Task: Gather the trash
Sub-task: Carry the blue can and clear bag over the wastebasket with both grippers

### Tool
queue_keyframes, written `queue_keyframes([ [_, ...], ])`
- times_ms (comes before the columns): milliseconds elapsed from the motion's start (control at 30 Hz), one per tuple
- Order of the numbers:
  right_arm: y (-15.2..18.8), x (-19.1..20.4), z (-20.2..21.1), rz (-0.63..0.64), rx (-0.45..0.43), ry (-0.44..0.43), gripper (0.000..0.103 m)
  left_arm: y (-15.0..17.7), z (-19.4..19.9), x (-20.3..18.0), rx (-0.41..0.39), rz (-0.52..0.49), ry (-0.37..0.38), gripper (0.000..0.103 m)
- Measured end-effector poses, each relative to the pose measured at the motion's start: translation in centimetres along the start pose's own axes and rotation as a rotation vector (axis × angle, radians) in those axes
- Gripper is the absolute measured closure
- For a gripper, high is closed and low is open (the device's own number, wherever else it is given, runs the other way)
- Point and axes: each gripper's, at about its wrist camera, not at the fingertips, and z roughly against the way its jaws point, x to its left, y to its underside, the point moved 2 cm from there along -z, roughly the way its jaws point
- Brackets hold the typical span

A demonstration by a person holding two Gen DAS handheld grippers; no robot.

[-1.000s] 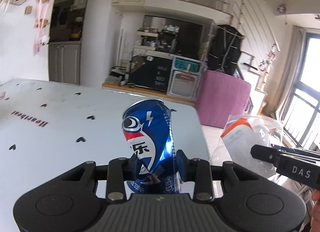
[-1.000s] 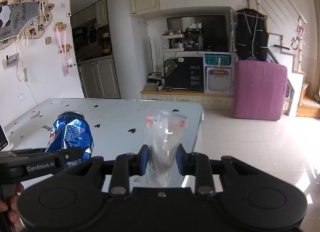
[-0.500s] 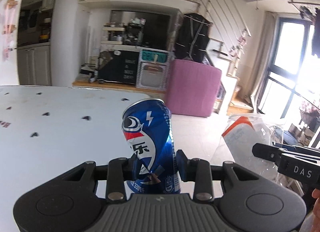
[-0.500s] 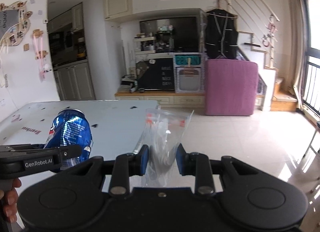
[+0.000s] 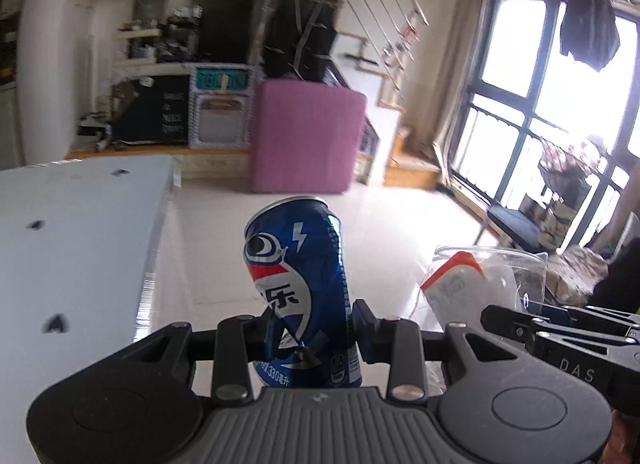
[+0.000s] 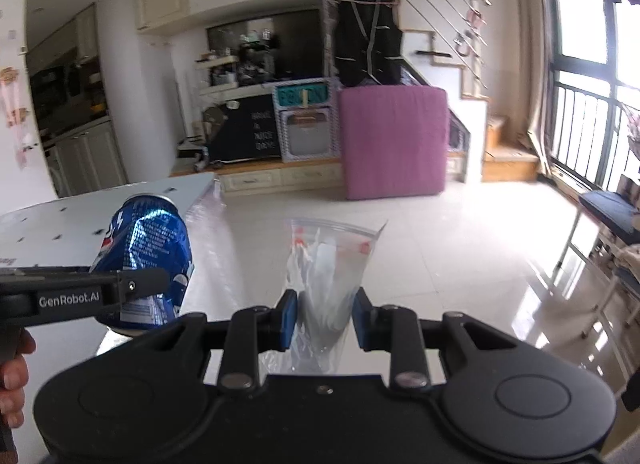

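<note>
White table (image 5: pixel 80 232) with small dark heart marks, glossy pale tiled floor (image 6: pixel 460 248) beside it

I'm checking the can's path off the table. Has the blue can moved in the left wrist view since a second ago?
Yes. The blue can has swung right, off the white table; tiled floor now lies behind it, the table at its left.

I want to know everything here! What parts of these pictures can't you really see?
- Left wrist view: the blue soda can's bottom, hidden behind the left hand-held gripper.
- Right wrist view: the clear zip bag's lower end, behind the right hand-held gripper.
- Both views: chalkboard writing, too blurred.
</note>
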Motion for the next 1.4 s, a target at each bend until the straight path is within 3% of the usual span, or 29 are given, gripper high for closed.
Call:
queue_keyframes([
  [267,3.6,-5.1,-4.0,-0.070,0.084,0.071,0.073,0.3,-7.8,-1.8,0.125,-0.033,0.082,0.066],
  [433,7.2,-7.3,-7.9,-0.129,0.174,0.105,0.073,2.3,-14.2,-1.8,0.236,-0.022,0.095,0.066],
  [600,10.8,-8.4,-12.3,-0.177,0.273,0.118,0.073,6.7,-20.9,-0.2,0.362,0.105,0.045,0.066],
  [800,14.5,-8.9,-16.7,-0.190,0.367,0.097,0.073,14.5,-27.2,2.0,0.482,0.170,-0.068,0.066],
  [967,18.1,-9.1,-19.6,-0.218,0.443,0.072,0.072,20.4,-30.6,3.6,0.570,0.115,-0.118,0.066],
  [1067,20.3,-9.3,-21.6,-0.233,0.496,0.051,0.072,23.4,-32.3,4.9,0.622,0.138,-0.127,0.066],
  [1400,25.4,-10.3,-28.7,-0.257,0.632,0.030,0.071,30.1,-37.5,6.3,0.677,0.056,-0.119,0.065],
])
